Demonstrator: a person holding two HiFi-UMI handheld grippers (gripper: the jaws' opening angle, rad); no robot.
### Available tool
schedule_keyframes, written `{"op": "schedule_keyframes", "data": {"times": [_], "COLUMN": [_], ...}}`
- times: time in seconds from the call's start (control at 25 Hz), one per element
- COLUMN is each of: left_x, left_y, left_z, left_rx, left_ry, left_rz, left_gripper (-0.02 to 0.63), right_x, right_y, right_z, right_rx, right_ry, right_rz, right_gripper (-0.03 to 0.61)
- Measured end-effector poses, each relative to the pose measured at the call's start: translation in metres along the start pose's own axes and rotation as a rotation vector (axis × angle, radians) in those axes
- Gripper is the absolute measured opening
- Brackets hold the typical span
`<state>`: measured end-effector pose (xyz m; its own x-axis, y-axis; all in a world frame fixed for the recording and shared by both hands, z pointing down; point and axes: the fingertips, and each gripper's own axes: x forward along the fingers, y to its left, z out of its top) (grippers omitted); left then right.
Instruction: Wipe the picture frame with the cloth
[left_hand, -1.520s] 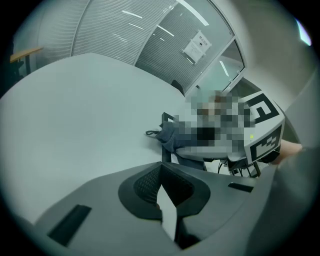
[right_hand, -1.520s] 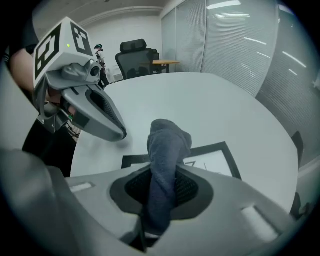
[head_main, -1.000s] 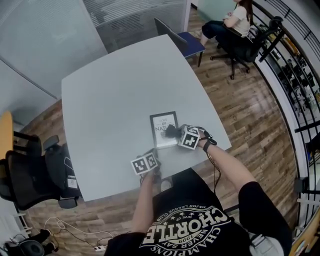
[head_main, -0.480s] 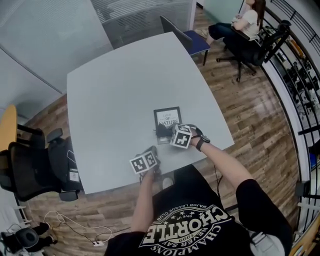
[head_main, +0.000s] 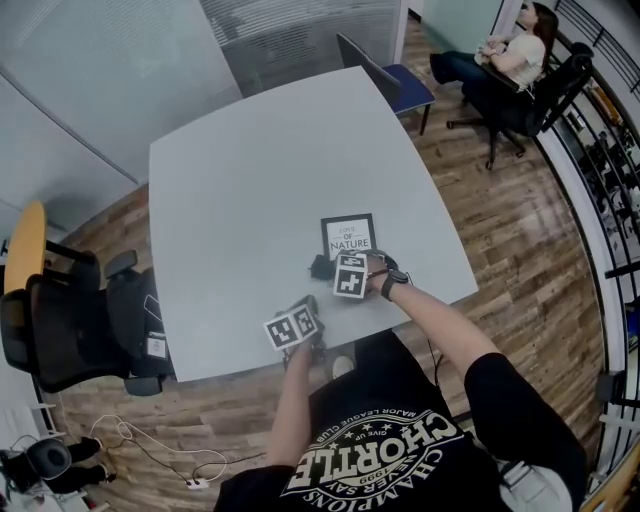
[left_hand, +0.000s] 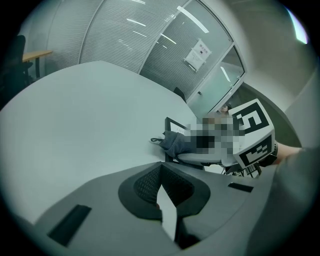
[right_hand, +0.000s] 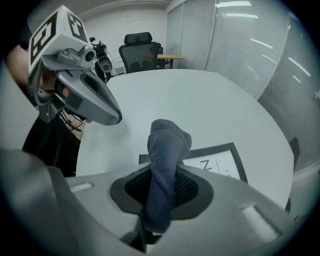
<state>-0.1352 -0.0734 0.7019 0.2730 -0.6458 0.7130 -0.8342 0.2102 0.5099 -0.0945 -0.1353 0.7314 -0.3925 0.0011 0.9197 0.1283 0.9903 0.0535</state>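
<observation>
A black picture frame with a white print lies flat on the grey table, near its front edge. My right gripper is shut on a dark grey cloth, which hangs just off the frame's near-left corner. In the right gripper view the cloth stands up between the jaws of the right gripper, with the picture frame behind it. My left gripper hovers at the table's front edge, left of the cloth. In its own view the left gripper is shut with nothing in it.
A black office chair stands off the table's left side. A blue chair is at the far edge, and a person sits on another chair at the far right. Cables lie on the wooden floor.
The right gripper has dragged the cloth from the frame's lower part leftward and off its near-left corner. The left gripper has stayed by the front edge.
</observation>
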Motion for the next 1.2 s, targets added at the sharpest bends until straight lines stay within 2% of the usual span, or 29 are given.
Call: {"op": "schedule_keyframes", "data": {"times": [0.32,0.6,0.72,0.88,1.04,1.2], "left_x": [0.01,0.022,0.023,0.02,0.018,0.012], "left_y": [-0.013,-0.035,-0.041,-0.037,-0.026,-0.02], "left_z": [-0.001,-0.012,-0.015,-0.011,-0.01,-0.008], "left_rx": [0.02,0.041,0.05,0.036,0.009,0.006], "left_ry": [0.018,0.059,0.065,0.053,0.043,0.034], "left_rz": [-0.038,-0.072,-0.077,-0.067,-0.054,-0.035], "left_gripper": [-0.005,-0.005,-0.005,-0.005,-0.005,-0.005], "right_x": [-0.024,-0.049,-0.05,-0.054,-0.056,-0.046], "right_y": [-0.007,-0.016,-0.015,-0.015,-0.013,0.001], "right_z": [-0.056,-0.119,-0.131,-0.122,-0.083,-0.039], "right_rx": [0.063,0.188,0.215,0.205,0.148,0.042], "right_ry": [0.031,0.064,0.064,0.049,-0.007,-0.045], "right_rz": [-0.046,-0.097,-0.096,-0.092,-0.074,-0.017], "right_gripper": [0.076,0.075,0.076,0.075,0.075,0.075]}}
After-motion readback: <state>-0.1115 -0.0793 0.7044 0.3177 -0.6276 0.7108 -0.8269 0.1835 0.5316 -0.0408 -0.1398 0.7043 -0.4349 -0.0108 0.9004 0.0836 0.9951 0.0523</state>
